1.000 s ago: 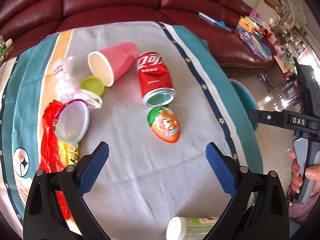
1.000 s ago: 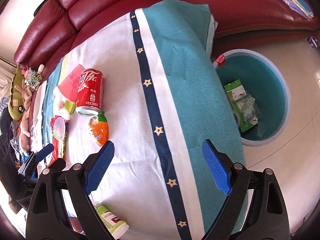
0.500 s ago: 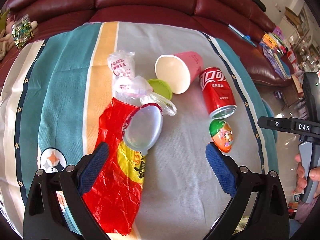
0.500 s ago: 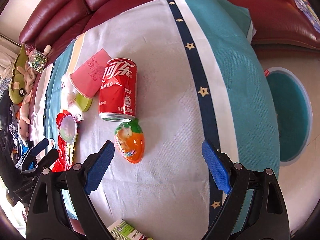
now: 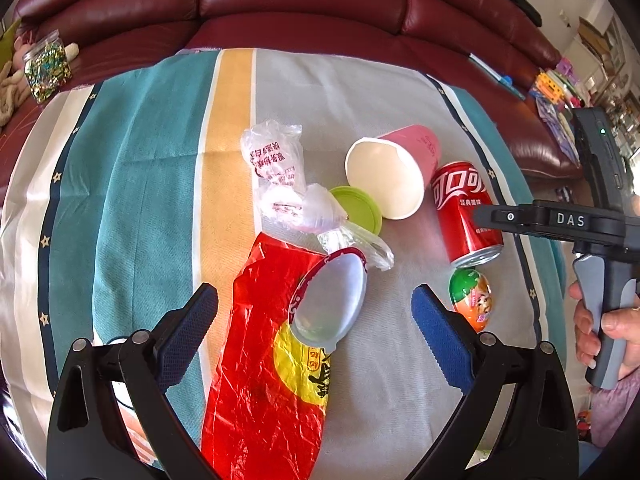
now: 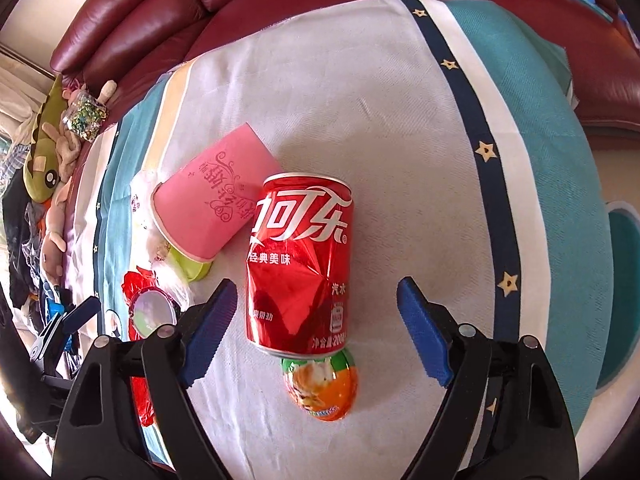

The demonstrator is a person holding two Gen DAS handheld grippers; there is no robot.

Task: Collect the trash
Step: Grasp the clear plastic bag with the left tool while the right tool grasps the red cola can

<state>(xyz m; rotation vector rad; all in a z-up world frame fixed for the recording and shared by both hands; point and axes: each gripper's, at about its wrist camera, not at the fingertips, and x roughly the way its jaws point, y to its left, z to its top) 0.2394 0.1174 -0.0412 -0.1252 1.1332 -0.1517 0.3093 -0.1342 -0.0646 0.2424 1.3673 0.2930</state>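
Note:
My left gripper [image 5: 314,328] is open above a red foil wrapper [image 5: 272,360] with a clear egg-shaped shell [image 5: 328,304] lying on it. Crumpled clear plastic [image 5: 280,176], a green lid [image 5: 356,208], a pink paper cup [image 5: 392,172] on its side, a dented red cola can [image 5: 464,208] and an orange egg-shaped capsule [image 5: 472,304] lie further right. My right gripper [image 6: 312,328] is open and straddles the cola can [image 6: 300,268]. The capsule [image 6: 320,384] touches the can's end, and the pink cup [image 6: 216,200] lies to its left.
All trash lies on a striped teal, white and yellow tablecloth [image 5: 152,184]. A dark red leather sofa [image 5: 304,0] runs behind the table. A teal bin [image 6: 624,292] stands on the floor right of the table. A jar and plush toys [image 6: 52,128] sit at far left.
My left gripper has swung left from the can and capsule to above the red wrapper. My right gripper has moved left from the bin and come down over the cola can.

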